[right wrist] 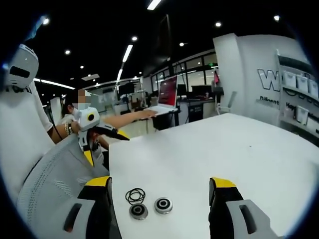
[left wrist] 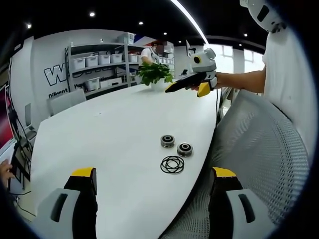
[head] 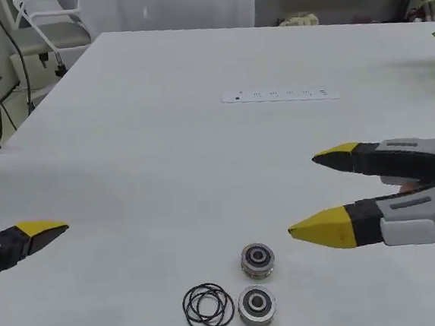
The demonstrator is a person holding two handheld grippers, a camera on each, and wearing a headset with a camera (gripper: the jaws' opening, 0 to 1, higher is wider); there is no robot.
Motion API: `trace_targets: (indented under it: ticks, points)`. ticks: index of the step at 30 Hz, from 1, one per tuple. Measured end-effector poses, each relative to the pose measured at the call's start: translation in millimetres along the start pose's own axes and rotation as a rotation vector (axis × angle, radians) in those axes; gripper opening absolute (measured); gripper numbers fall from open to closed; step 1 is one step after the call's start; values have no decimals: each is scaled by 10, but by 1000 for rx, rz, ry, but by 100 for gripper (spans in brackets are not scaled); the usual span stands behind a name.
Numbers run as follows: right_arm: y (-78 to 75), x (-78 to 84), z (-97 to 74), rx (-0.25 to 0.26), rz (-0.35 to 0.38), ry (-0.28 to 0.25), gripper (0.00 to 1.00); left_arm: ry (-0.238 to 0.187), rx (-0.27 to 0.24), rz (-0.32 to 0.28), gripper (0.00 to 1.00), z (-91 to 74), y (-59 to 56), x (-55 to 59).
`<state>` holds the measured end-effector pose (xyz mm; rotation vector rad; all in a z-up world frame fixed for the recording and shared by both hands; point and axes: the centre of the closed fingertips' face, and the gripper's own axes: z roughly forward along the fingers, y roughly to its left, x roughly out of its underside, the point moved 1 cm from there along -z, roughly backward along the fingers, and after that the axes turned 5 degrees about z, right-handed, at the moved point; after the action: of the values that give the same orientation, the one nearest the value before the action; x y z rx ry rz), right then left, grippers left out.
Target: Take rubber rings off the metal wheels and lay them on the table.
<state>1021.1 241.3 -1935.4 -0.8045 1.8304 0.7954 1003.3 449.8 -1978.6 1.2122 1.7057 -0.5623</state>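
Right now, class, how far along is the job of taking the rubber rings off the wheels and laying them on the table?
Done: a small pile of black rings lies on the table beside the two wheels. In hand: nothing; the left gripper and right gripper are both open, empty and clear of the wheels. Left: whether a wheel has a ring on it is too small to tell.
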Motion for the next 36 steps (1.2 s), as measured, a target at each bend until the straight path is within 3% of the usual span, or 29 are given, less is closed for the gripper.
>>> trace_targets:
  ticks: [12,16,29,36]
  points:
    - [-128,110,-351,114,20,-109,88,-11,-24,-16,93,-44,23,-22]
    - [-168,188,-445,152,28,-116,90,-13,-30,-20,93,-59,24,-22]
    - [-217,613,-700,253,99,-78,93,-30,-71,-42,92,-118,72,-12]
    - [-197,849,-748,288,134,-43,93,-34,-84,-50,92,-138,95,-4]
